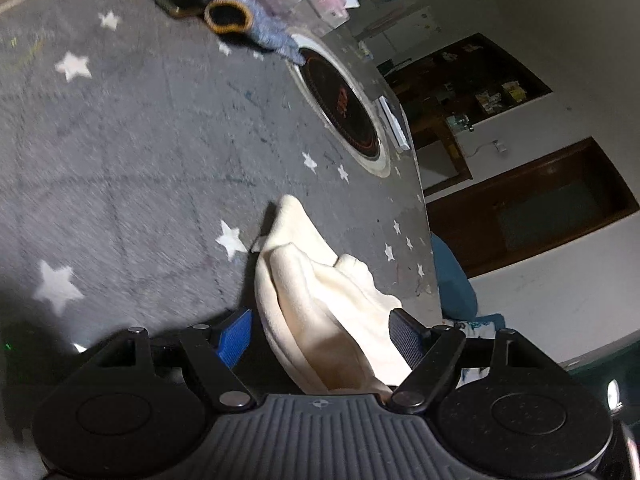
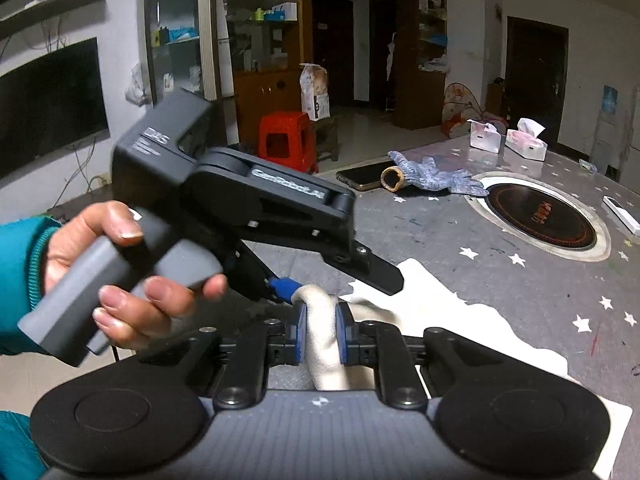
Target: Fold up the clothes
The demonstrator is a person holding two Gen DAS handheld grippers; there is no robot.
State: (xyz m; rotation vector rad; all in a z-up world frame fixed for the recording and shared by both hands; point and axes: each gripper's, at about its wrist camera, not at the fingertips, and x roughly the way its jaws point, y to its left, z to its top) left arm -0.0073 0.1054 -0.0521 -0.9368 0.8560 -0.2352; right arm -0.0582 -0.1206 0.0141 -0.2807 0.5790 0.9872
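Observation:
A cream garment lies bunched on the grey star-patterned table cover. In the left wrist view my left gripper stands open, its blue pad and black pad wide apart on either side of the cloth's raised fold. In the right wrist view my right gripper is shut on a rolled edge of the cream garment, pinched between both blue pads. The left gripper sits just beyond it, held by a hand in a teal sleeve.
A blue knit glove and a phone lie farther back on the table. A round built-in cooktop, a white remote and tissue packs are on the far right. A red stool stands beyond the table edge.

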